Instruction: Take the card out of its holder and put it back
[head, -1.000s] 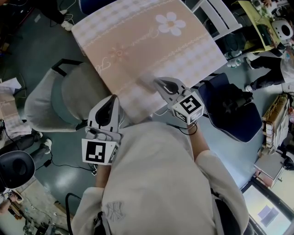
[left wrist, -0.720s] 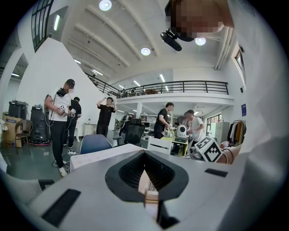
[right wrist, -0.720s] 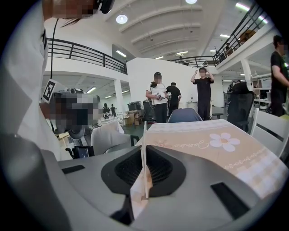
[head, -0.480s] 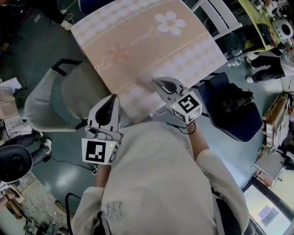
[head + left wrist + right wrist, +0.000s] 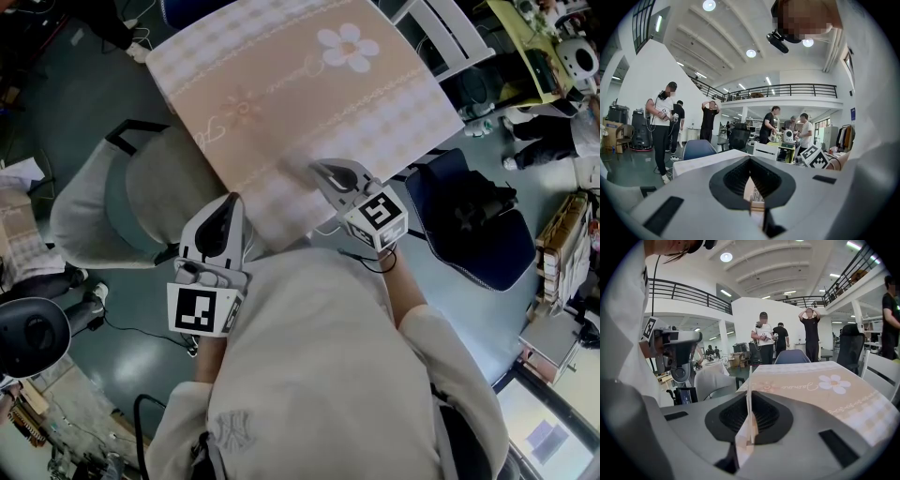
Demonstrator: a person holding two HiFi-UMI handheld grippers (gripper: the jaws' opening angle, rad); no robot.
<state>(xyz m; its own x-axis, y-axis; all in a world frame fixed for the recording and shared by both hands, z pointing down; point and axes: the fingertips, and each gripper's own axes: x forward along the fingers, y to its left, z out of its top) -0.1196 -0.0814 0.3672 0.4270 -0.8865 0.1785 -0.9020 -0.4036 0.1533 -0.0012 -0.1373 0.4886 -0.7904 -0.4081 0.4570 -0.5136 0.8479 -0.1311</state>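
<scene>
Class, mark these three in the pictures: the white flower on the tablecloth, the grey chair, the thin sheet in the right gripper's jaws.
white flower (image 5: 348, 48), head view, on its centre.
grey chair (image 5: 80, 216), head view, on its pale upholstery.
thin sheet (image 5: 749, 404), right gripper view, on its upright edge between the jaws.

The desk's cloth was peach with pale checked bands and a white flower. The left gripper and right gripper were light grey, with black-and-white marker cubes. The card was off-white, and the holder was pale with dark lines.
</scene>
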